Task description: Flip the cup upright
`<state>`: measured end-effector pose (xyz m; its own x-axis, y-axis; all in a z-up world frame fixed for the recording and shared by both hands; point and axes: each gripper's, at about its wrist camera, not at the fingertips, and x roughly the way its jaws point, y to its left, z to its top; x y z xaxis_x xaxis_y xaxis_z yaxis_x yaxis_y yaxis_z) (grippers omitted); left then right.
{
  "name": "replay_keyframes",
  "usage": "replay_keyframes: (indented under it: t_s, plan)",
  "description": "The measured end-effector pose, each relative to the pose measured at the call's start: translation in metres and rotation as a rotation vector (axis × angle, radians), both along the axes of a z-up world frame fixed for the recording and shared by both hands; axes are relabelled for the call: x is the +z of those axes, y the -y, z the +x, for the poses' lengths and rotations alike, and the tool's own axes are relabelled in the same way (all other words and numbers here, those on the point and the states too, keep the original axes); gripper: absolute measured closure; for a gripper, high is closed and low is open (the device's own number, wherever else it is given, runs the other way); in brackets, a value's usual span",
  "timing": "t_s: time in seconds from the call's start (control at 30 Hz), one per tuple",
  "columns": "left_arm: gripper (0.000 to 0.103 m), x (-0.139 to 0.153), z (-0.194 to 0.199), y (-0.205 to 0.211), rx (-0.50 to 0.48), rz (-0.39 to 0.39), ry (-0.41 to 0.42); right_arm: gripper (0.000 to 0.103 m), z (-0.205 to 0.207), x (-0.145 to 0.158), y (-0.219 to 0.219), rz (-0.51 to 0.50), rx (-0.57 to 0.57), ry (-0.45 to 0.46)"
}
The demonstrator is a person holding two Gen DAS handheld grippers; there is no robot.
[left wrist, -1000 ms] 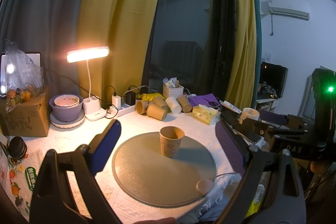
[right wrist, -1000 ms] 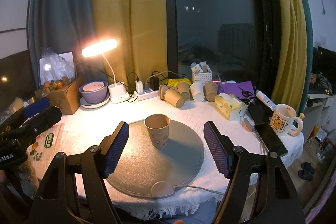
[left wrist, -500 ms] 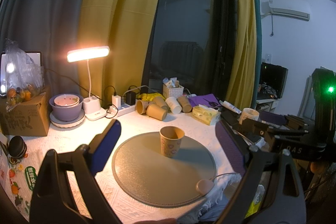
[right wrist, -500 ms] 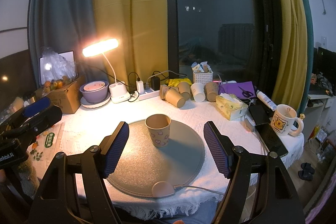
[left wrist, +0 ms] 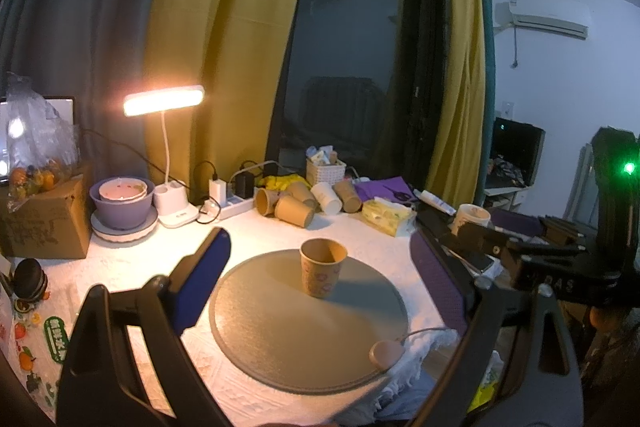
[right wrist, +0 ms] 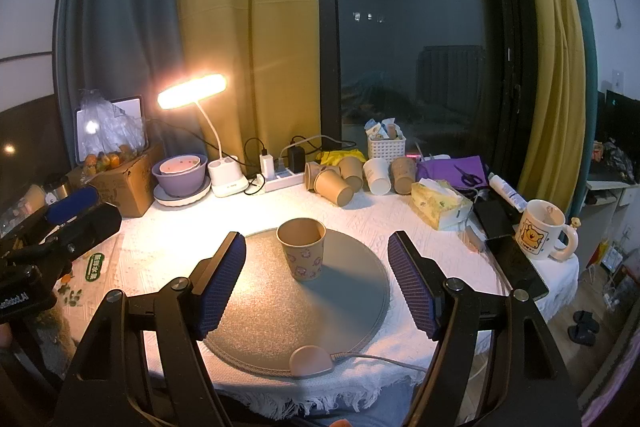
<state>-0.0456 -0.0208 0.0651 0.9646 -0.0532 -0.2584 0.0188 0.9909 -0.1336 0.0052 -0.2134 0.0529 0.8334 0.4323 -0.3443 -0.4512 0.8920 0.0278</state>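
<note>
Both hand-held grippers are spread wide with nothing between their blue-padded fingers. Seen from the right wrist camera, the left gripper sits at the far left edge of the table, well apart from the cup; in its own view the left gripper frames the grey mat. The right gripper hovers at the near side of the table, its fingers either side of the mat's near half and clear of the cup.

At the far left, a cardboard box holds fruit under a plastic bag. Just right of it stands a purple bowl on a plate, then a lit desk lamp with its white base beside a power strip.

On the round grey mat at the centre of the white tablecloth, the paper cup stands upright, mouth up, on the mat's far half. Behind it, several spare paper cups lie on their sides near a white basket.

Further right lie a yellow tissue pack, a purple cloth with scissors, a dark phone and, near the right edge, a white bear mug.
</note>
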Motion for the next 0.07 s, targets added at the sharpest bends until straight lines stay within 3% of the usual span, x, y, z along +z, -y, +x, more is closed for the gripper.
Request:
replay_keyframes:
  t_s: [0.07]
  plan:
    - [0.011,-0.0007,0.0016,0.0017,-0.008,0.004,-0.006,0.026,0.0008,0.0007,0.0009,0.001,0.000,-0.001]
